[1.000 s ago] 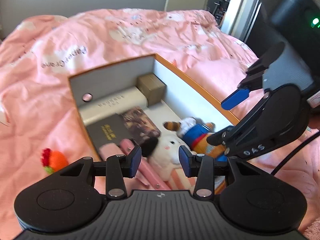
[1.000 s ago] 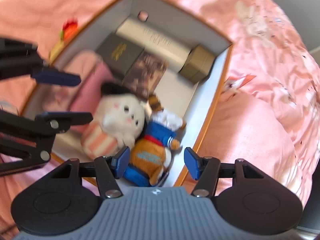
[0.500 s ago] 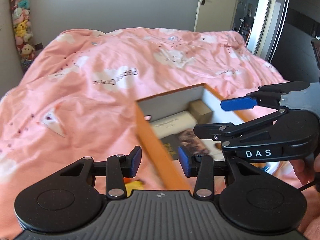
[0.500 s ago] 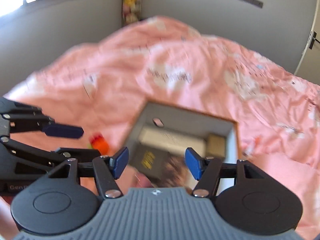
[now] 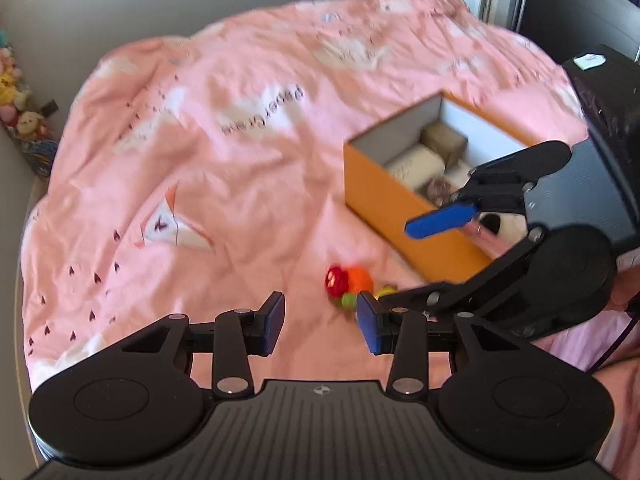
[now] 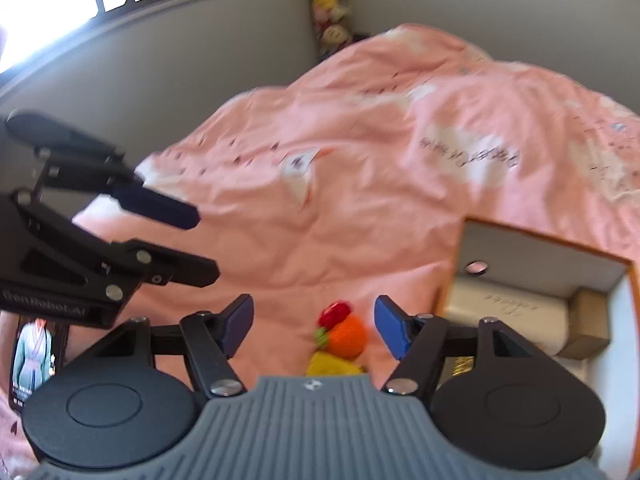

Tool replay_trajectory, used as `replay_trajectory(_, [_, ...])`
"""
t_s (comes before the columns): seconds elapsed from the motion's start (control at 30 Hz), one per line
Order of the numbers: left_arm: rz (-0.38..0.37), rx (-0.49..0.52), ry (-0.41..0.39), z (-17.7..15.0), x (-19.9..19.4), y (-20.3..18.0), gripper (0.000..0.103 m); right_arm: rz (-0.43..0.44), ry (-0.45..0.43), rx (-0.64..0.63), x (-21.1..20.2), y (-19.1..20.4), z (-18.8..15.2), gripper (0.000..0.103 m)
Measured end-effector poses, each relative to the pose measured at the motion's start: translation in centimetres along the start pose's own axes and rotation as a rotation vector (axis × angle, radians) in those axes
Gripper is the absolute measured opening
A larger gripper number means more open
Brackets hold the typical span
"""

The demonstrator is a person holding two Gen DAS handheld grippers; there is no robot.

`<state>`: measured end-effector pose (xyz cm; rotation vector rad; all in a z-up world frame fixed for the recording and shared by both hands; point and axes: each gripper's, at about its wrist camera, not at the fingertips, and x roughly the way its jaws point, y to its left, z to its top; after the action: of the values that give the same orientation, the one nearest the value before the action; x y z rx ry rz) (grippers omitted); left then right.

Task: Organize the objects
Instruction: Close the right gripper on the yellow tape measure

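Toy [image 6: 343, 334] of orange, red and yellow lies on the pink blanket [image 5: 208, 168], just beside the orange box [image 5: 384, 204] and outside it. Above the toy hangs the right gripper [image 6: 314, 322] – its jaws stand wide apart with nothing between them, and they have just been closing a little. The left gripper [image 5: 320, 322] is near, also open and empty (the toy shows just past its right finger). In the box lie a pale package [image 6: 508, 316], a brown cube [image 5: 444, 142] and plush toys [image 5: 500, 226].
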<state>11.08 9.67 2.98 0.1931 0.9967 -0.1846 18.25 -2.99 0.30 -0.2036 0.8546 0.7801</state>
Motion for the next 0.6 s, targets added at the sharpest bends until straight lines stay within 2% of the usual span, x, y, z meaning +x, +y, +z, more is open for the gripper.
replay_trajectory(0.07, [0.004,0.027,0.044,-0.7,0.9,0.6,0.048,-0.004,0.05,0.001,1.7,0.7,-0.4,0.058])
replay_trajectory(0.2, [-0.033,0.032,0.129,-1.8,3.1,1.7,0.048,-0.069,0.148,0.054,4.8,1.1,-1.2,0.057])
replay_trajectory(0.27, [-0.039,0.049,0.156,-2.3,4.1,2.0,0.048,-0.13,0.184,0.072,6.0,1.0,-1.6,0.056])
replay_trajectory(0.37, [-0.037,0.07,0.172,-2.6,5.1,2.3,0.048,-0.193,0.217,0.103,7.0,0.8,-2.5,0.056])
replay_trajectory(0.47, [-0.059,0.091,0.183,-2.8,5.9,2.5,0.048,-0.206,0.256,0.173,7.8,0.2,-3.2,0.056])
replay_trajectory(0.6, [-0.066,0.105,0.198,-3.0,6.9,2.7,0.049,-0.233,0.298,0.2,8.8,0.1,-4.0,0.053])
